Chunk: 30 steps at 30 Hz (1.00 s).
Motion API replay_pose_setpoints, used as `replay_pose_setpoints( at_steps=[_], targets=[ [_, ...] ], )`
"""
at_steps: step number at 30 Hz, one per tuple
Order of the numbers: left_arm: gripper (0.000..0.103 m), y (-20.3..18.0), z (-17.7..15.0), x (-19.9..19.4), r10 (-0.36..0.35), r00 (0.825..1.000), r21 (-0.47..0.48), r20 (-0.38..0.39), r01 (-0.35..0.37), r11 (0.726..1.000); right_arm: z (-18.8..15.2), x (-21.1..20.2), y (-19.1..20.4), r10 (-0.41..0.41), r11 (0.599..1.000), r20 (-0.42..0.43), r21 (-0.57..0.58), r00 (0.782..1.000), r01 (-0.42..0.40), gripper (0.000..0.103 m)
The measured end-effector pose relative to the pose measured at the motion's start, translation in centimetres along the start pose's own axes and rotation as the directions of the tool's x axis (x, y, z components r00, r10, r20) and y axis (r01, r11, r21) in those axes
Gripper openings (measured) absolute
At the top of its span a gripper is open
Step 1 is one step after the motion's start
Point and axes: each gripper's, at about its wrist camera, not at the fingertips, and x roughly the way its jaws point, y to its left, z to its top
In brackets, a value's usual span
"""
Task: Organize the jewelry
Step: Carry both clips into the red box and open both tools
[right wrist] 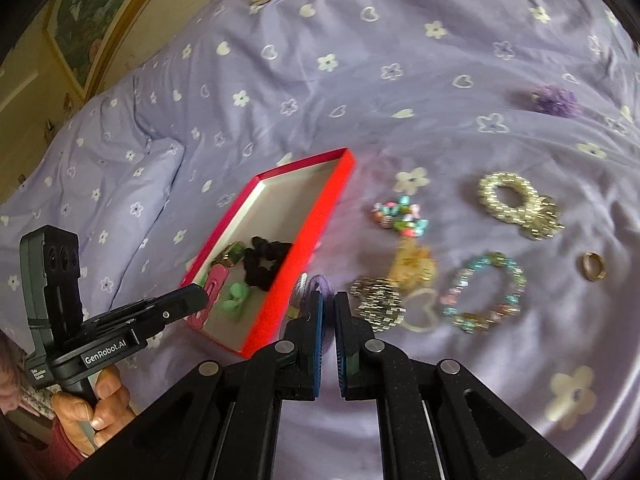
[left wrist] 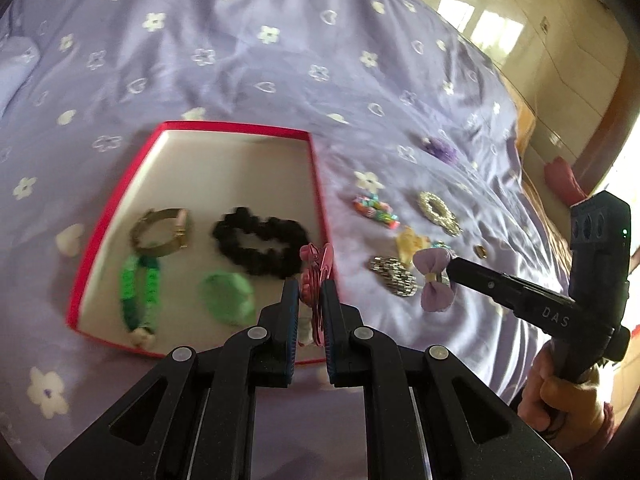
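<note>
Above the red cardboard box (left wrist: 320, 184), the left gripper (left wrist: 311, 300) clenches a stiff, light pink metal hair clip (left wrist: 316, 276) mid-body, while beside the box the right gripper (right wrist: 329, 312) pinches a soft lilac fabric bow (left wrist: 434, 280).

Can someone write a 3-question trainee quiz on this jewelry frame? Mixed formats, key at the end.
1. True or false: the left tongs are shut on a pink hair clip.
2. Multiple choice: what do the right tongs hold? A) gold ring B) purple bow C) black scrunchie
3. Short answer: where does the black scrunchie lie?

Key
1. True; the clip is pinched above the red box.
2. B; the purple bow sits in the tongs, while the gold ring lies on the bedspread.
3. Inside the red box.
</note>
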Motion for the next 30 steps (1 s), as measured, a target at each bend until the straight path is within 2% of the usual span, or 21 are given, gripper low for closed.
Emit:
replay_pose_setpoints(
  at_steps=[11,18,30],
  targets=[
    [0.009,4.9,-0.2,-1.7,0.057,0.998,-0.08,0.027,-0.055,0.995,0.7,3.2,3.9,0.048,0.997,-0.03,-0.051,0.998,-0.05,0.005],
    [0.01,7.2,-0.3,-1.4,0.077,0.997,-0.111,0.016,-0.075,0.991,1.1,6.3,6.6,0.07,0.993,-0.074,-0.091,0.995,-0.076,0.005],
    [0.01,9.7,0.2,1.2,0.105,0.994,-0.138,-0.03,-0.108,0.985,2.5,11.0,7.1,0.012,0.993,-0.115,-0.116,0.993,-0.026,0.005]
  ],
)
